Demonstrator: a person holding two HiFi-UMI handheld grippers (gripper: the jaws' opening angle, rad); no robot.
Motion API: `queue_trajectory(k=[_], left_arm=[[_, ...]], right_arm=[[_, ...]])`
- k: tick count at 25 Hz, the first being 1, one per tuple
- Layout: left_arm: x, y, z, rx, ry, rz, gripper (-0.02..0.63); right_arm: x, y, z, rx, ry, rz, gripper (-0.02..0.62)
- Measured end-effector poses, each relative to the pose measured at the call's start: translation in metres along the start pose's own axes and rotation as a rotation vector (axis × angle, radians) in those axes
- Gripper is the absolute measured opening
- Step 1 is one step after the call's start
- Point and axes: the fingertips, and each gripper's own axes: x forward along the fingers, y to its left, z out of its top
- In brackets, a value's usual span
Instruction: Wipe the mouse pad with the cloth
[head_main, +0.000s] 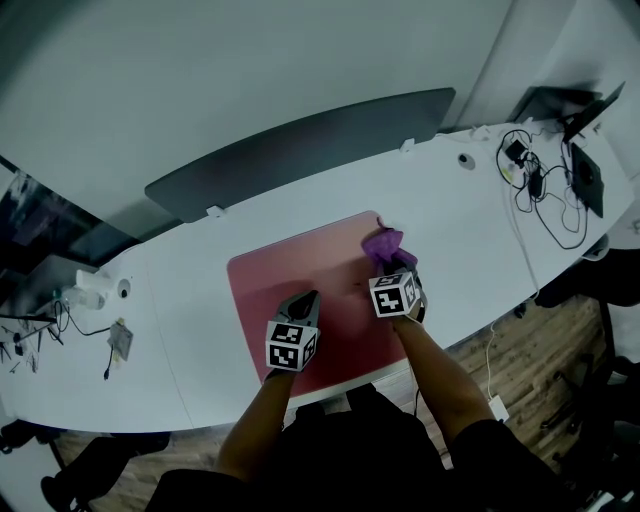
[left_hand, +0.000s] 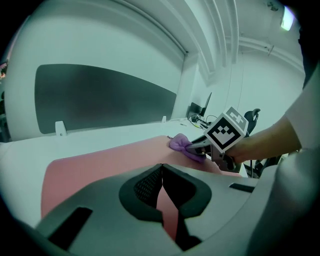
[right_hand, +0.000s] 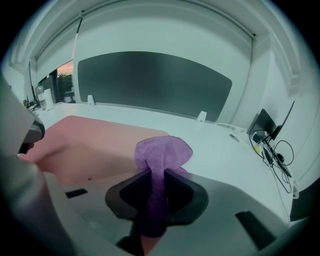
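Head view: high over the white surface (head_main: 460, 230), looking steeply down. The whole width is in frame, with the mouse pad (head_main: 280, 280) at centre. Left gripper (head_main: 308, 297) and right gripper (head_main: 396, 266) sit low centre, arms entering from the bottom edge.

Left gripper view: very low and close over the mouse pad, facing along its own closed jaws toward the dark divider panel (head_main: 300, 150). Angled right enough to catch the right gripper.

Right gripper view: equally low, near the pad's far right corner, facing the same panel. The cloth (right_hand: 162, 152) clamped in its jaws fills the near centre; cables (right_hand: 275, 150) at right.

Shared by all three: pad, panel, cloth.
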Motion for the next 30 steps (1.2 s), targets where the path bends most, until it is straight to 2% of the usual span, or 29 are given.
queue_trajectory(k=[8,15,22,30], left_arm=[[0.0,0.002,0.001,-0.027,-0.011,0.034,0.021],[-0.023,0.017,-0.001,-0.07,-0.037,0.082,0.021],[-0.072,0.052,-0.015,-0.113,-0.073,0.13,0.021],[-0.136,0.105,-0.048,-0.175,-0.097,0.214,0.021]], right_arm=[[-0.002,-0.006,0.004,0.008,-0.008,0.011,0.086],[-0.035,0.015,0.029,0.019,-0.101,0.061,0.086],[-0.065,0.095,0.05,0.022,-0.154,0.156,0.086],[-0.074,0.205,0.056,0.0,-0.148,0.277,0.086]])
